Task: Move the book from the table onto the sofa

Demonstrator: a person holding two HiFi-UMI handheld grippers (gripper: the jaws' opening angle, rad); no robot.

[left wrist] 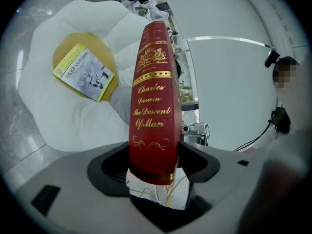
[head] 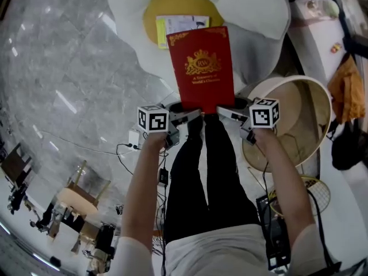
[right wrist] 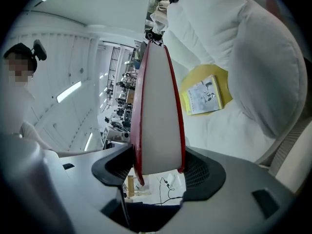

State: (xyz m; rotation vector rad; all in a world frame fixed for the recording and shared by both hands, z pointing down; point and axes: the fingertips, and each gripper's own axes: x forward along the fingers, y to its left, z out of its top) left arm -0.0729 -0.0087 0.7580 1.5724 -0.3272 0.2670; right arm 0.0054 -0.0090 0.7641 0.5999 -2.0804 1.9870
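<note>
While you pinch the red book (head: 200, 68) between both sets of jaws, left gripper (head: 187, 117) on its spine and right gripper (head: 229, 113) on its page edge, it hangs off the table with the white sofa (head: 256, 10) just ahead; lowering and releasing remain.

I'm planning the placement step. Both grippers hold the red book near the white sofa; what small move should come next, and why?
Probably lower the red book forward onto the sofa, beside the yellow booklet, before letting go. The left gripper and right gripper both clamp its near end, and it seems otherwise unsupported, so opening now would likely drop it.
</note>
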